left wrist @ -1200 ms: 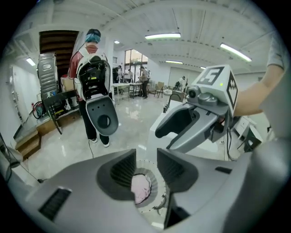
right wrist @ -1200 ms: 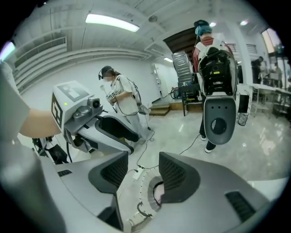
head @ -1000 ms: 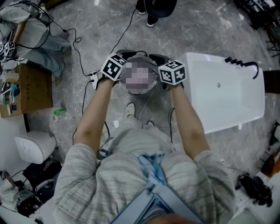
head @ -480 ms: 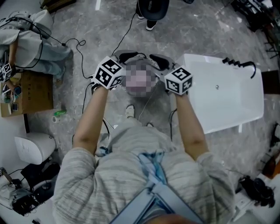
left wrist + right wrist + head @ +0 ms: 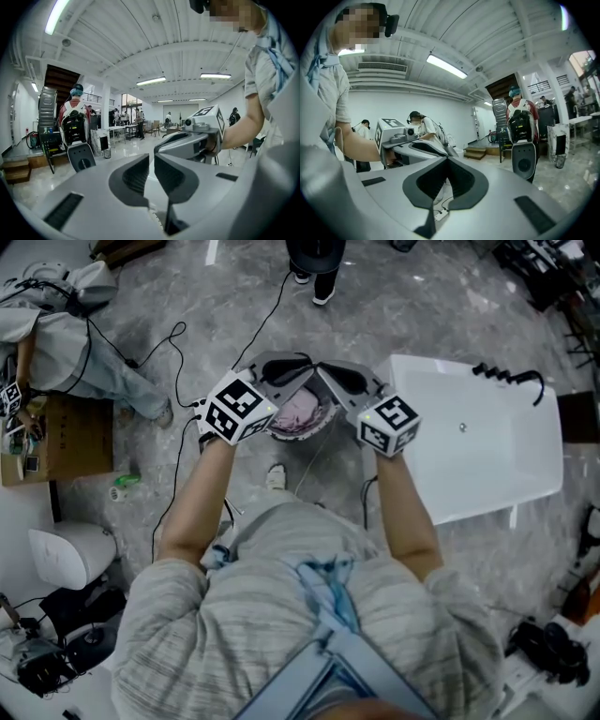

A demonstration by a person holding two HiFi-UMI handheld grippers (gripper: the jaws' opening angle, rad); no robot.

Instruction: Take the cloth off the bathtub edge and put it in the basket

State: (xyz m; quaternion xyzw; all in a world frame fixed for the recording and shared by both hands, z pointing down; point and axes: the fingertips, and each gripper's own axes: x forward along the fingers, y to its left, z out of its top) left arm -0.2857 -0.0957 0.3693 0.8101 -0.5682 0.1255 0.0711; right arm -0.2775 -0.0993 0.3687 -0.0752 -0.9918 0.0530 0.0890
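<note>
- While both grippers are held up above it, the round light-rimmed basket (image 5: 317, 427) on the grey marbled floor holds the crumpled pink cloth (image 5: 298, 412). The cloth lies inside the basket, clear of the bathtub.
- The white rectangular bathtub (image 5: 487, 465) stands just to the right of the basket. A small drain spot shows in its basin, and a black coiled hose (image 5: 511, 378) lies along its far edge.
- At the left edge of the head view, a brown cardboard box (image 5: 70, 432) carries a few small items, too small to tell apart.
- The grey left gripper (image 5: 152, 164) has just been closing its jaws. They now stand at a narrow slit, with nothing between the ribbed pads.
- The grey right gripper (image 5: 447, 164) has its jaws pressed together at the tips, and they hold nothing.
- The two grippers point towards each other over the basket.
- As for print, the white marker cube (image 5: 239, 407) on the left gripper and its twin (image 5: 389, 425) on the right bear bold black-and-white square patterns. Any print on the items on the box is too small to read.
</note>
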